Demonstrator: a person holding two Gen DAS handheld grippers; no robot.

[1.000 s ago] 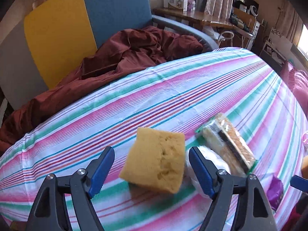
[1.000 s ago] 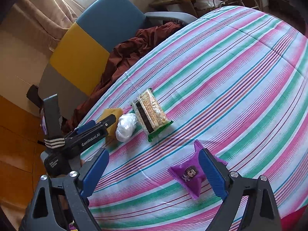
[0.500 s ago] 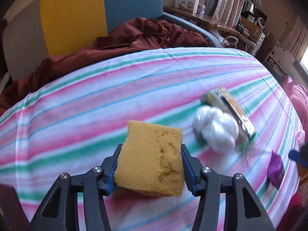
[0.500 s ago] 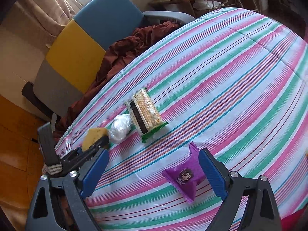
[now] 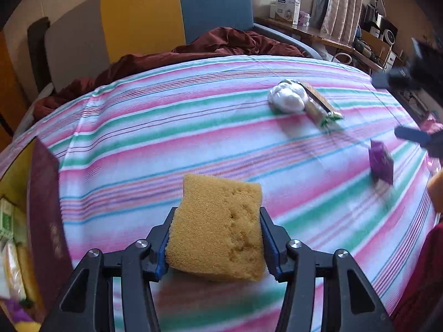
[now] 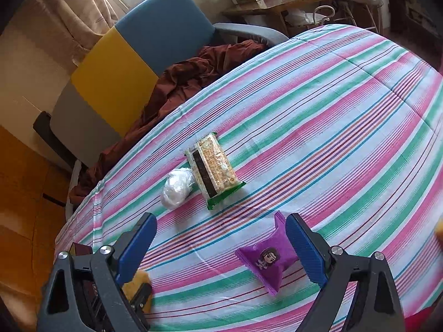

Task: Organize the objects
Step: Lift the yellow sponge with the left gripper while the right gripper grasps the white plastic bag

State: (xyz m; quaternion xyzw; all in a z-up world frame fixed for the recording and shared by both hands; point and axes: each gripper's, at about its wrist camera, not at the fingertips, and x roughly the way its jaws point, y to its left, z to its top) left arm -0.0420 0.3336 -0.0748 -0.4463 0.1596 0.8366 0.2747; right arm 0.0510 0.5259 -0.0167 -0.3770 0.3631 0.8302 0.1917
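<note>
Sponge (image 5: 218,227): yellow-orange, porous, roughly square block with a few pits on its face. It is clamped between the blue pads of the left gripper (image 5: 216,242) and held above the near edge of the striped bed (image 5: 166,127); whether its underside touches the cloth cannot be told. In the right wrist view only a sliver of the sponge (image 6: 138,285) is seen, at lower left behind the right gripper's finger.

Right gripper (image 6: 221,246): jaws spread wide, nothing between the pads. A purple packet (image 6: 267,257) with a cartoon face lies on the cloth partly behind its right finger; contact cannot be judged.

Toward the middle of the bed a white wad (image 6: 177,186) is seen just beside a green-edged snack pack (image 6: 214,167), apparently touching.

At the bed's left edge a dark red box (image 5: 45,215) is cut off by the frame; its contents are blurred, though pale and yellow packets are made out.

Beyond the far edge a brown blanket (image 6: 193,74) is heaped on a chair (image 6: 133,61). An orange blur at the right margin of the left view cannot be identified.
</note>
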